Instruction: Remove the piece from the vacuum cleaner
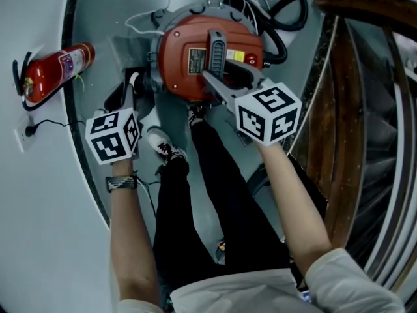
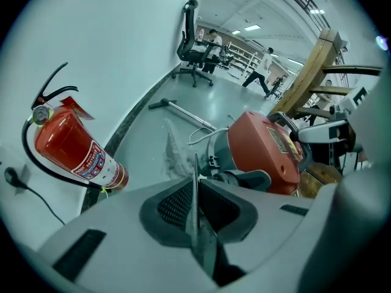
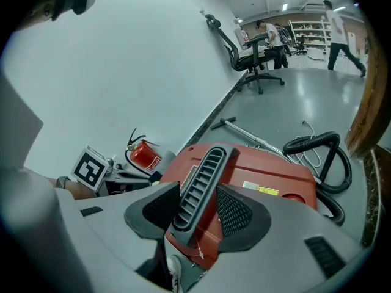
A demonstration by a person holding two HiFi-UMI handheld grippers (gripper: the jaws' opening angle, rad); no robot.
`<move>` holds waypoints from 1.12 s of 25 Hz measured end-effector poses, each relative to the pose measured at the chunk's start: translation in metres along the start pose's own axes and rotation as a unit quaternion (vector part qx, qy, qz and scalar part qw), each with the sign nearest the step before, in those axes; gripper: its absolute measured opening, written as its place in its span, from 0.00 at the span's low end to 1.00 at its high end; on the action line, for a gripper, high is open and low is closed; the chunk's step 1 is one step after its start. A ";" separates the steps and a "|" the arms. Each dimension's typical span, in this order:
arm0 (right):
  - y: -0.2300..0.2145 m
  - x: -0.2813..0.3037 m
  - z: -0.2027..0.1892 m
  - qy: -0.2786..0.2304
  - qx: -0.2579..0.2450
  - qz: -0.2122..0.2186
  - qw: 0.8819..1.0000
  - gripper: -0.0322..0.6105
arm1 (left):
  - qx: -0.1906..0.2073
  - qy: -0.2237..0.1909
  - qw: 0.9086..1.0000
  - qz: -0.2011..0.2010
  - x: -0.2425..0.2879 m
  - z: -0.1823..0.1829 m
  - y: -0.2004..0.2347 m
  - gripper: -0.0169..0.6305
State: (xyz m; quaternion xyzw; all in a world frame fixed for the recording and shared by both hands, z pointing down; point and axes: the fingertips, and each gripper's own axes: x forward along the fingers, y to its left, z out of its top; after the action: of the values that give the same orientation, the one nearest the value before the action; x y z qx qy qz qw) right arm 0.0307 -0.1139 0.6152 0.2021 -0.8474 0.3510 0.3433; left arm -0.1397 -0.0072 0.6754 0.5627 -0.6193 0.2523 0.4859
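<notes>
Right gripper (image 3: 197,209) clamps the ribbed dark-grey plastic handle (image 3: 204,179) of the rounded red vacuum cleaner (image 3: 272,176), while the left gripper (image 2: 198,206) pinches a thin, flat grey strip (image 2: 195,170).

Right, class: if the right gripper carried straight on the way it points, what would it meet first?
The right gripper is shut on the black ribbed handle; straight on, it would probably meet the vacuum cleaner's red lid just behind, though depth is unclear.
</notes>
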 end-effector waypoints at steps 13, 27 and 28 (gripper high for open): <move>0.000 0.000 0.000 0.000 -0.005 -0.003 1.000 0.34 | -0.042 -0.014 0.999 0.013 0.000 -0.001 0.004 0.08; 0.000 0.001 0.002 0.006 -0.022 0.003 1.000 0.35 | 0.109 0.007 0.994 0.003 0.001 0.000 -0.002 0.09; 0.000 0.001 0.002 0.006 -0.022 0.003 1.000 0.35 | 0.126 0.008 0.992 0.002 0.001 0.000 -0.002 0.09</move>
State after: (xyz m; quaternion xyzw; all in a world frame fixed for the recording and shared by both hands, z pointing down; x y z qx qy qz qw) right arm 0.0291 -0.1151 0.6149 0.1904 -0.8533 0.3346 0.3517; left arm -0.1376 -0.0081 0.6758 0.6160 -0.5799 0.3342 0.4153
